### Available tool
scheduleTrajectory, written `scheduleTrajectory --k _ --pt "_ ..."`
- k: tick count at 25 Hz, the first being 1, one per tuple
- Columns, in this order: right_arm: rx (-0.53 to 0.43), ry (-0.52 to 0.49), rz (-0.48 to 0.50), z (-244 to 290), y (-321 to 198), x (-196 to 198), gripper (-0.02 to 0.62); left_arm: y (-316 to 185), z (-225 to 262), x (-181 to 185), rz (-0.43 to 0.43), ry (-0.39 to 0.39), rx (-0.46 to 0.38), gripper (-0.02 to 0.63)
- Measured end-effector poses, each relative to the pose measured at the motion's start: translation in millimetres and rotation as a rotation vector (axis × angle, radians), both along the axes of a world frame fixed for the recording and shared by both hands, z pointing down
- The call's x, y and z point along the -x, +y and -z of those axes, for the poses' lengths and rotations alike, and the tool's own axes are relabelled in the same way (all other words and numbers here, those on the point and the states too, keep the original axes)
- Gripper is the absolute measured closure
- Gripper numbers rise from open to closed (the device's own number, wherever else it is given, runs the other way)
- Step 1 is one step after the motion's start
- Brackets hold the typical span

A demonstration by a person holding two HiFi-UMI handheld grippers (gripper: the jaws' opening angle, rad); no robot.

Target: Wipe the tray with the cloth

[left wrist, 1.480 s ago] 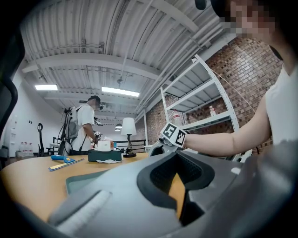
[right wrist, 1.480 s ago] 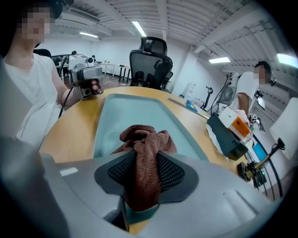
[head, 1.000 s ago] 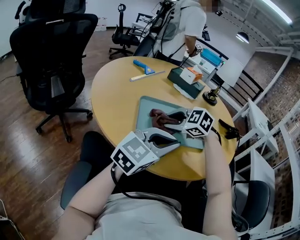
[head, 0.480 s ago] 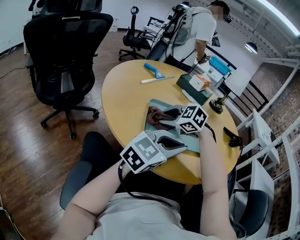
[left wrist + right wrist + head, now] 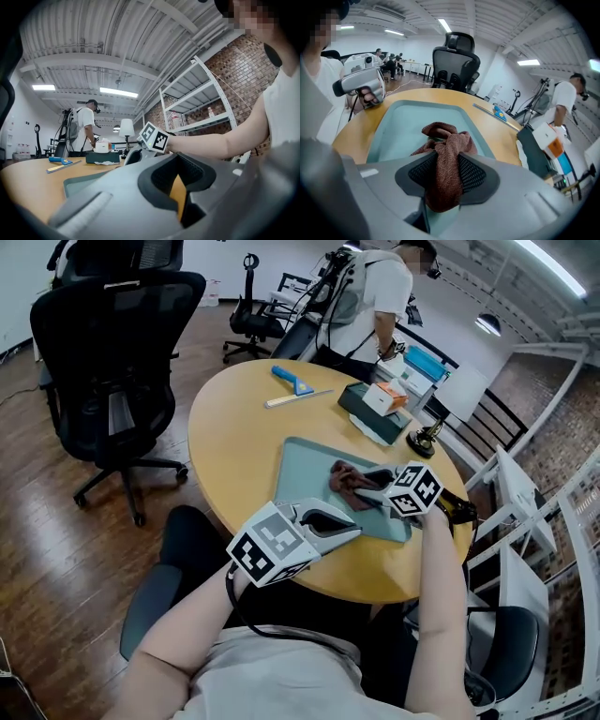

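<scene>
A pale teal tray (image 5: 300, 460) lies on the round wooden table. On it, towards its right side, is a bunched reddish-brown cloth (image 5: 347, 479). My right gripper (image 5: 367, 486) is shut on that cloth, reaching in from the right. In the right gripper view the cloth (image 5: 446, 140) is pinched between the dark mesh pads (image 5: 474, 174) and trails onto the tray (image 5: 405, 124). My left gripper (image 5: 354, 529) hovers at the tray's near edge, shut and holding nothing. In the left gripper view only a thin sliver of table shows between the pads (image 5: 161, 176).
A blue scraper (image 5: 288, 378) and a pale stick (image 5: 295, 397) lie at the table's far side. A dark tissue box with an orange-white carton (image 5: 377, 401) and a small black lamp (image 5: 425, 439) stand far right. A person (image 5: 370, 296) stands behind; a black office chair (image 5: 112, 352) sits left.
My right gripper has dragged the cloth rightward across the tray, from its middle towards the right edge. The left gripper has stayed at the near edge.
</scene>
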State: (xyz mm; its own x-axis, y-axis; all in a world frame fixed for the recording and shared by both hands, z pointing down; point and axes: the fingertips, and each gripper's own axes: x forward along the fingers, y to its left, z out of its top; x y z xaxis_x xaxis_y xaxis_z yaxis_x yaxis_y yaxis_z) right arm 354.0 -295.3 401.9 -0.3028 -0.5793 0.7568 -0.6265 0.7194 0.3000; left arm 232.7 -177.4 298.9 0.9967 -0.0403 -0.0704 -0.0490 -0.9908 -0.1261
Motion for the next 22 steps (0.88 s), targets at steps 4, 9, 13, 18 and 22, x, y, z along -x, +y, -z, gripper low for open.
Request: scheduleTrajectory --k 4,9,13,18,22 --pt "-0.002 -0.007 -0.123 -2 14 -49 0.456 -1 -2 -1 0.0 -0.004 0.007 0.604" --pt "-0.04 0.001 -0.304 -1 24 -100 0.456 -2 -2 0 0.001 -0.013 0.015 0.604" --pt "-0.072 0.003 -0.36 -2 21 -111 0.456 -2 -1 0 0.0 -0.005 0.01 0.604" --pt "-0.065 -0.004 -0.266 -2 6 -80 0.457 -2 -1 -2 -0.001 -0.004 0.008 0.604" --pt "-0.052 0.028 -0.169 -2 -16 -42 0.457 0 0 -2 -0.012 0.005 -0.006 0.604"
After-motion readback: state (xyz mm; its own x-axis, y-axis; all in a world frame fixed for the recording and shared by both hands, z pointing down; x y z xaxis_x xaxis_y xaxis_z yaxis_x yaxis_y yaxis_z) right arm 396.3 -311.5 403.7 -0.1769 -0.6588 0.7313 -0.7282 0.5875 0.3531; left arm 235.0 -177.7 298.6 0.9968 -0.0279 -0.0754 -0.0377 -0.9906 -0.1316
